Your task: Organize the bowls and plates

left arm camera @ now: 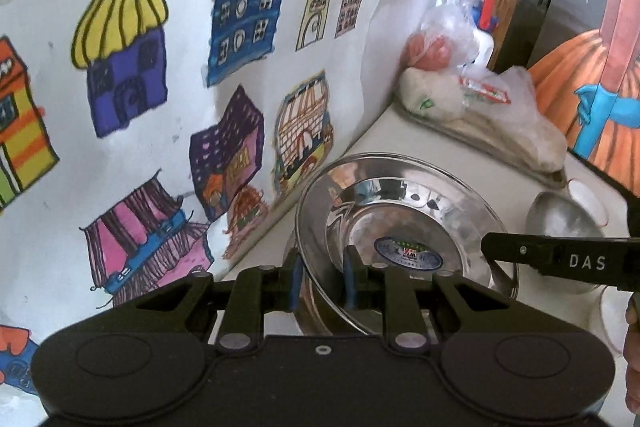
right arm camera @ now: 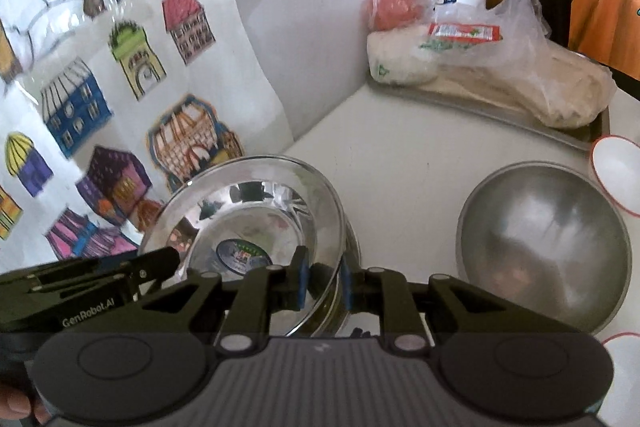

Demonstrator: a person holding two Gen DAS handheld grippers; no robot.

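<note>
A shiny steel plate [left arm camera: 400, 211] sits tilted over a white table [right arm camera: 400, 163], against a wall of children's house drawings [left arm camera: 120, 67]. The left hand-held gripper [left arm camera: 323, 279] pinches its left rim between narrow jaws; the right hand-held gripper [right arm camera: 325, 283] straddles the right rim, jaws narrow. Just right sits a dull steel bowl [right arm camera: 544, 251], then a red-rimmed white bowl [right arm camera: 618, 171]. Behind lies a tray [right arm camera: 520, 119] of bagged food [right arm camera: 500, 75].

My left gripper [left arm camera: 323, 277] straddles the near-left rim of the shiny steel plate [left arm camera: 400, 203], my right gripper [right arm camera: 323, 285] its near-right rim. The plate sits beside the wall of drawings [left arm camera: 132, 75]. Right of it lies the upturned matte steel bowl [right arm camera: 544, 251]; behind, the metal tray [right arm camera: 500, 115] bears plastic-bagged food [right arm camera: 500, 75].
</note>
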